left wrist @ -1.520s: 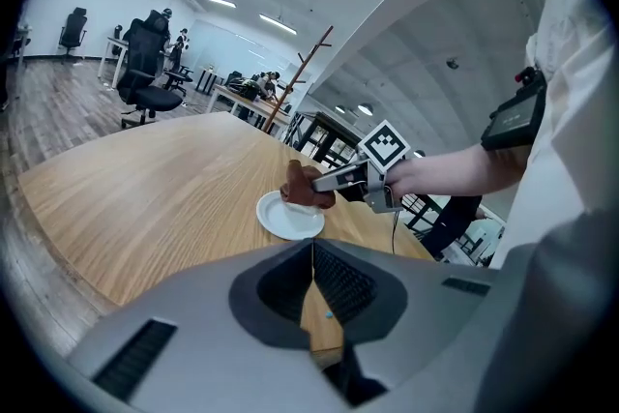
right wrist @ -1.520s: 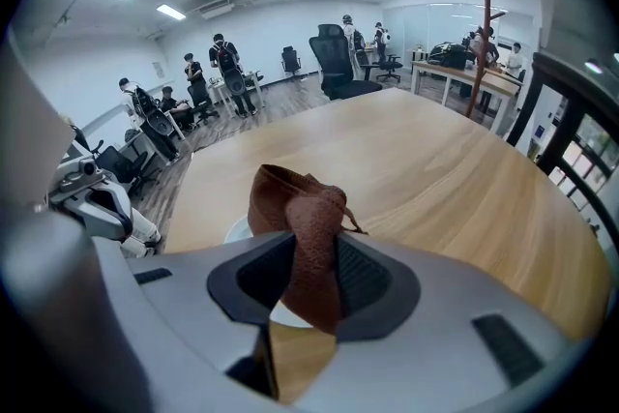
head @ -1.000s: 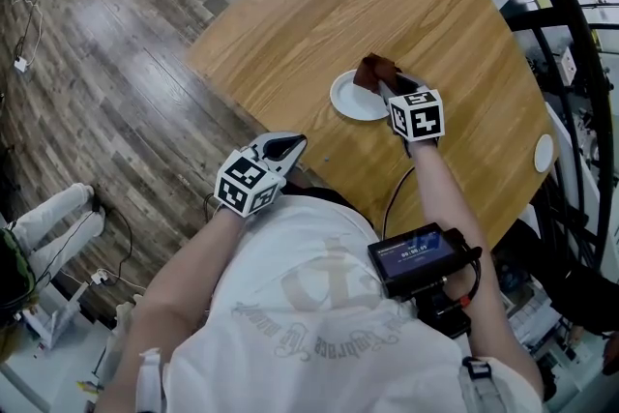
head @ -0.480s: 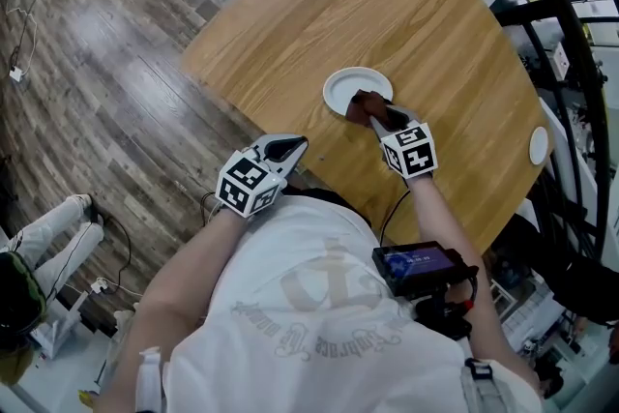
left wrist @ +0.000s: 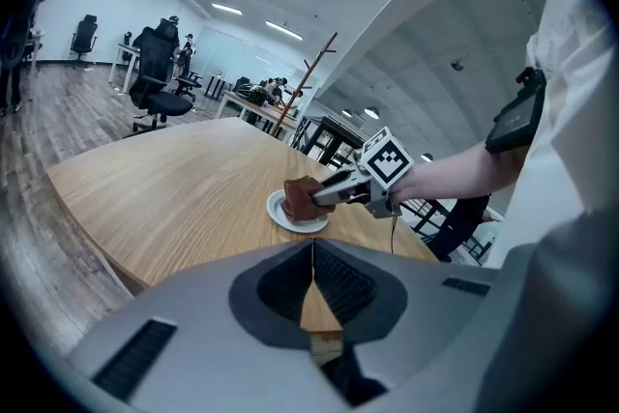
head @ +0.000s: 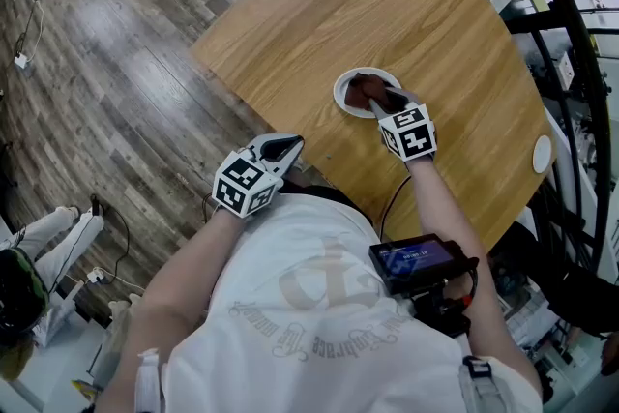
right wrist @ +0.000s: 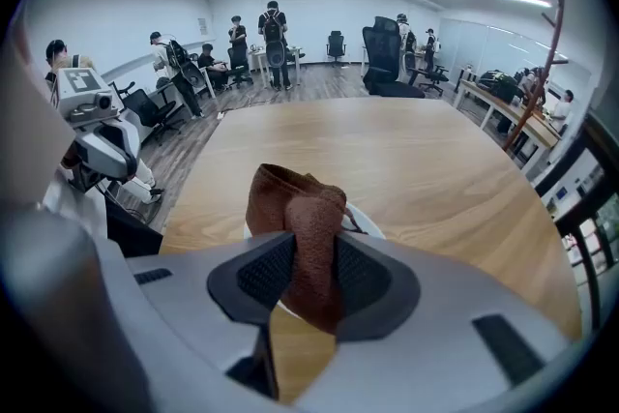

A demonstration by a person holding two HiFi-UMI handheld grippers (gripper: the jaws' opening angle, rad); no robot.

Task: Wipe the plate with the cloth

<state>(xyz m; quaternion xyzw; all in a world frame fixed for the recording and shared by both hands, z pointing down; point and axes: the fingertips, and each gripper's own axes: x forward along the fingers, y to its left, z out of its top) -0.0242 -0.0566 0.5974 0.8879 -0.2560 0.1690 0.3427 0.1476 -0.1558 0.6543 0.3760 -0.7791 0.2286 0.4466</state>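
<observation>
A small white plate (head: 346,99) lies on the round wooden table (head: 387,5), near its front edge. A brown cloth (head: 364,89) rests bunched on the plate, and my right gripper (head: 385,98) is shut on the cloth. In the right gripper view the brown cloth (right wrist: 302,229) is pinched between the jaws, and only a sliver of the plate (right wrist: 364,221) shows behind it. My left gripper (head: 281,148) hangs shut off the table's near edge, holding nothing. From the left gripper view I see the plate (left wrist: 289,219), the cloth (left wrist: 302,199) and the right gripper (left wrist: 329,194).
A second small white dish (head: 543,153) sits at the table's right edge. Black metal racks (head: 561,24) stand to the right of the table. Wooden floor (head: 106,34) lies to the left. Office chairs (right wrist: 385,58) and people stand beyond the table.
The right gripper has dragged the cloth across the plate, from its far right rim, over the near side, back onto the middle. The left gripper has stayed put.
</observation>
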